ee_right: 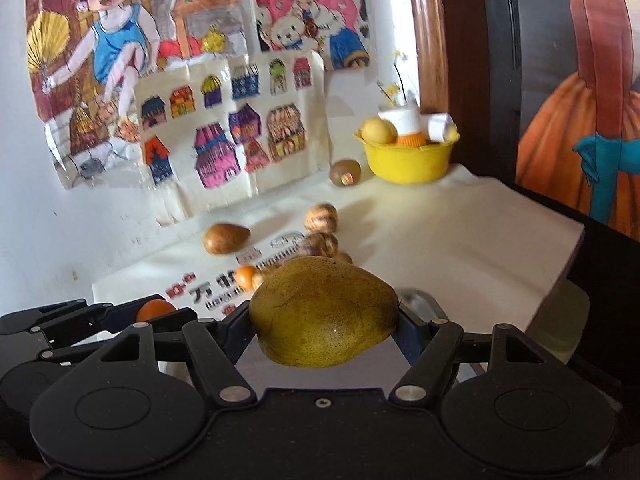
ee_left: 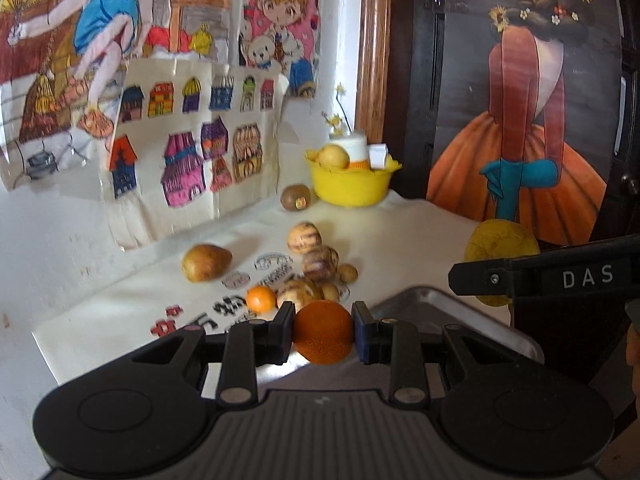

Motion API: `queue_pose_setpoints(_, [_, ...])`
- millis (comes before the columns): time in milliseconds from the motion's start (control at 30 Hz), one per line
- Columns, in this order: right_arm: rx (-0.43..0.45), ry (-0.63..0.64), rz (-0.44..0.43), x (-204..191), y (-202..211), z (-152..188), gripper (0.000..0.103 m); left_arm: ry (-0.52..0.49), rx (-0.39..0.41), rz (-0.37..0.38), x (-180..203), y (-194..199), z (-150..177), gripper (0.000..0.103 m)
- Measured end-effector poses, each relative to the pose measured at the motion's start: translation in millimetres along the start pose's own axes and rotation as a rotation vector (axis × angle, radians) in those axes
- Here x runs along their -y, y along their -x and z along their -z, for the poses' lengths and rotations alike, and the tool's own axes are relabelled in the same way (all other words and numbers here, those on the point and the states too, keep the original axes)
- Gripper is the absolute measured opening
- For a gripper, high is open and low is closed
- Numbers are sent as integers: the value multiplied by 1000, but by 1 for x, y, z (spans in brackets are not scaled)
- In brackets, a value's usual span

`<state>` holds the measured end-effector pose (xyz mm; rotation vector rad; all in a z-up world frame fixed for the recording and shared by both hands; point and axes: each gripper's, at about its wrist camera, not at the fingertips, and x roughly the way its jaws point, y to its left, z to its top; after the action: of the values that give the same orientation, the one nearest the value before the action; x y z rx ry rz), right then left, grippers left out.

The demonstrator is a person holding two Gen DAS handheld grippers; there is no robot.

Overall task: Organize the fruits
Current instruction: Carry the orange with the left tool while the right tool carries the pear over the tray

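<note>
My left gripper (ee_left: 323, 332) is shut on an orange (ee_left: 323, 331) and holds it above the near corner of a metal tray (ee_left: 448, 312). My right gripper (ee_right: 324, 320) is shut on a large green-yellow mango (ee_right: 324, 312), seen at the right in the left wrist view (ee_left: 500, 244), also over the tray (ee_right: 420, 304). On the white cloth lie a small orange (ee_left: 261, 298), several striped round fruits (ee_left: 305, 237), a brown pear-shaped fruit (ee_left: 206, 262) and a kiwi (ee_left: 296, 197).
A yellow bowl (ee_left: 348, 188) with a yellow fruit and white containers stands at the back by the wall. Children's drawings (ee_left: 192, 148) hang on the wall on the left. A dark cabinet with a painted figure (ee_left: 520, 120) stands at the right.
</note>
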<state>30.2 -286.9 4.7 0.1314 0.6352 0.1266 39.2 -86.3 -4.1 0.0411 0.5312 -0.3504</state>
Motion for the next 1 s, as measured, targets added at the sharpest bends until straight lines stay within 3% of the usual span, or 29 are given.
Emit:
queue_pose_setpoints(367, [-110, 11, 13, 6, -44, 34, 73, -1, -90, -9, -1, -24, 29, 32])
queue_pose_setpoints(667, [-156, 16, 13, 12, -64, 47, 73, -16, -147, -21, 1, -39, 44, 33])
queue_pose_setpoints(1000, [-191, 63, 70, 18, -75, 65, 73, -38, -213, -25, 7, -52, 56, 33])
